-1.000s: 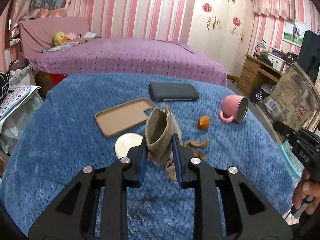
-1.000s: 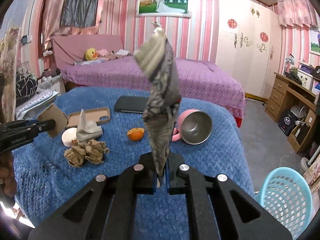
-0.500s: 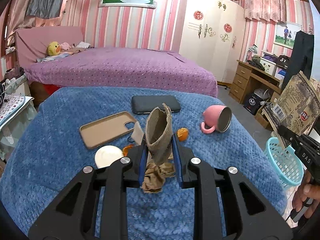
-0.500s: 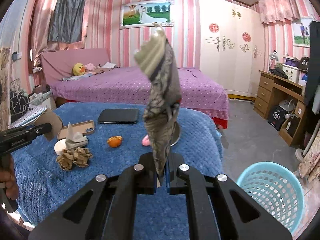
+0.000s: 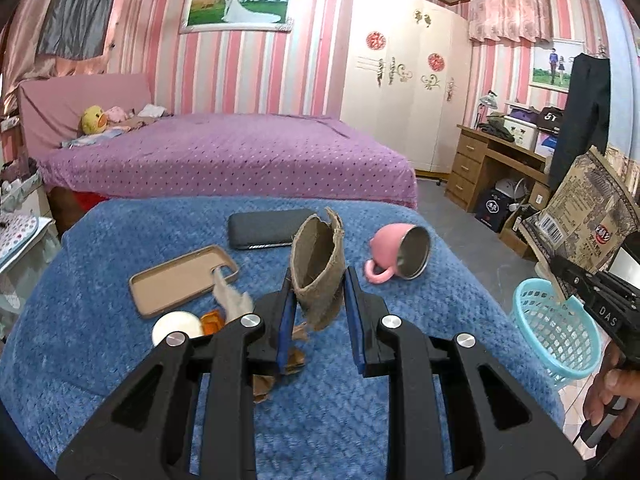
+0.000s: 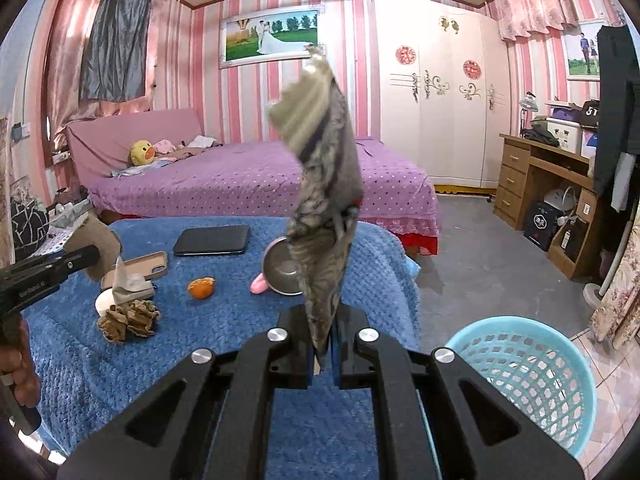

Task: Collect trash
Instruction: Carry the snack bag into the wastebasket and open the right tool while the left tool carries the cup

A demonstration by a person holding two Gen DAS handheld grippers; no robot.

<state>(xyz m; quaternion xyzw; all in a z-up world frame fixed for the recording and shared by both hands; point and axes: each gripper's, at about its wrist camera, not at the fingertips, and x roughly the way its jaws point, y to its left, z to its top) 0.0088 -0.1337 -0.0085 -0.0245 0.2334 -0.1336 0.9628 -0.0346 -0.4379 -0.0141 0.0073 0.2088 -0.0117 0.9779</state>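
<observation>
Blanket [image 5: 120,360], blue, covers the table and serves as landmark. On it, far side: dark phone [image 5: 270,229]; nearer, tan case [image 5: 180,278], lying flat. At the case's near corner: white lid [image 5: 176,327], grey tissue [image 6: 126,280] standing up, crumpled brown paper [image 6: 128,318]. Orange peel [image 6: 201,288] near the blanket's middle. Pink mug [image 5: 394,254] on its side toward the right edge, steel mouth facing the cameras. Beyond the blanket: purple bed [image 5: 224,156]. Off the blanket's right edge, on the floor: blue basket [image 6: 528,364], mesh-walled, upright.

Left gripper [image 5: 320,308]: jaws narrowly parted, pads pressing a torn cardboard tube [image 5: 318,268] that stands upright above the blanket's near half; brown scraps lie under the fingers. It points somewhat downward over the blanket; holding hand [image 6: 18,360] shows at the blanket's left edge in the right view.

Right gripper [image 6: 322,344]: jaws closed on a printed wrapper [image 6: 326,184], which rises tall and partly hides the mug in its own view. In the left view the wrapper hangs just above the basket, right of the blanket; fingers [image 5: 608,392] of the holding hand show below.
</observation>
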